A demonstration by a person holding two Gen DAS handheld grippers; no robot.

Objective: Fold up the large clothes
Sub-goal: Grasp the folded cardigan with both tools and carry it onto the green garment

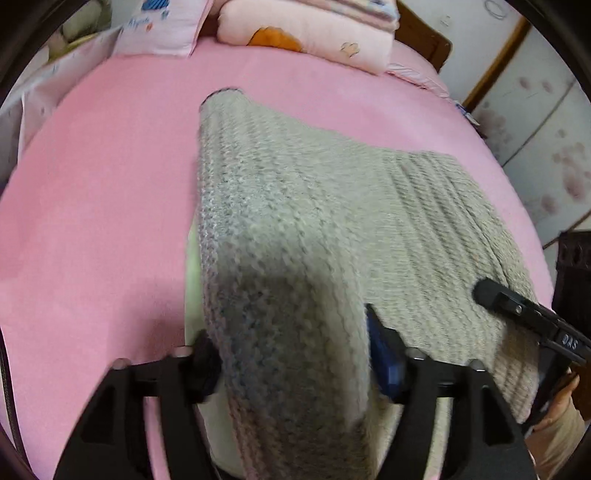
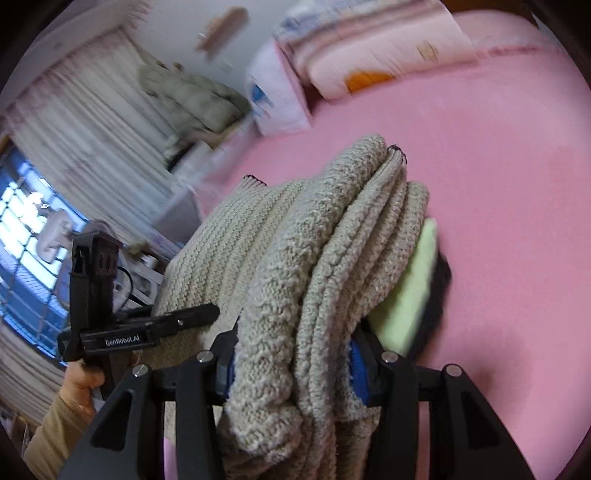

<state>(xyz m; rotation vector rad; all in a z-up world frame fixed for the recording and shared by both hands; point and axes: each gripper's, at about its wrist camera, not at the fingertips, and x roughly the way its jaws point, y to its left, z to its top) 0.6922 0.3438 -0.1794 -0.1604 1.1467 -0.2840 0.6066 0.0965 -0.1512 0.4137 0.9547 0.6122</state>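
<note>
A grey-beige knitted sweater (image 1: 295,206) is lifted over the pink bed (image 1: 92,206), held at two places. My left gripper (image 1: 291,354) is shut on a thick fold of it at the near edge. My right gripper (image 2: 295,365) is shut on several bunched layers of the sweater (image 2: 332,258). The right gripper also shows at the right edge of the left wrist view (image 1: 532,314), and the left gripper shows at the left of the right wrist view (image 2: 147,328). A pale green piece (image 2: 410,295) lies under the sweater.
Folded pink bedding and pillows (image 1: 306,29) lie at the head of the bed. A wooden headboard (image 1: 424,33) and a wardrobe (image 1: 546,122) stand to the right. Curtains and a window (image 2: 33,240) are on the far side, with an olive coat (image 2: 192,96) hanging.
</note>
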